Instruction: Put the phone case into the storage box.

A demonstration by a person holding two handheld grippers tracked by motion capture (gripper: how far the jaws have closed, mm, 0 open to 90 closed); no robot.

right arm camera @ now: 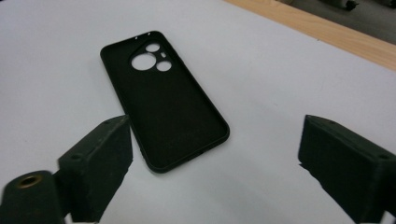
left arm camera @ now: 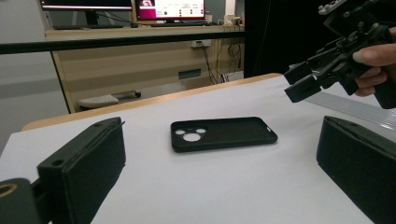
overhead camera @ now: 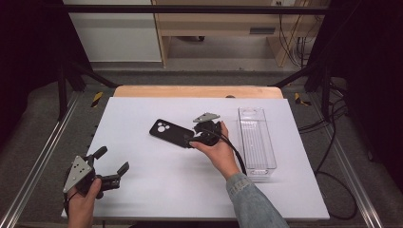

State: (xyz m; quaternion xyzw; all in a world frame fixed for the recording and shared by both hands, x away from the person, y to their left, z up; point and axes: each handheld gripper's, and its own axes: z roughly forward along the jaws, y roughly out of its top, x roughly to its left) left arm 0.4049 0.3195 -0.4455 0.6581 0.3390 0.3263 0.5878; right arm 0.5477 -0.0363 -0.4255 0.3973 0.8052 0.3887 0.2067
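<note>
A black phone case (overhead camera: 170, 132) lies flat on the white table top (overhead camera: 157, 185), its camera cut-outs at the far left end. My right gripper (overhead camera: 192, 139) hovers just over the case's near right end, jaws open and wide apart with nothing gripped. In the right gripper view the case (right arm camera: 163, 102) lies between and beyond the jaws of my right gripper (right arm camera: 217, 137). At the table's front left corner a hand holds my left gripper (overhead camera: 113, 160) open and empty. The left gripper view looks past the open left gripper (left arm camera: 219, 156) at the case (left arm camera: 222, 134) and at the right gripper (left arm camera: 299, 83) above its right end.
A clear, long plastic tray (overhead camera: 256, 140) stands to the right of the case, lengthwise front to back. A wooden table edge (overhead camera: 197, 91) runs along the back. Metal frame rails and cables flank the table.
</note>
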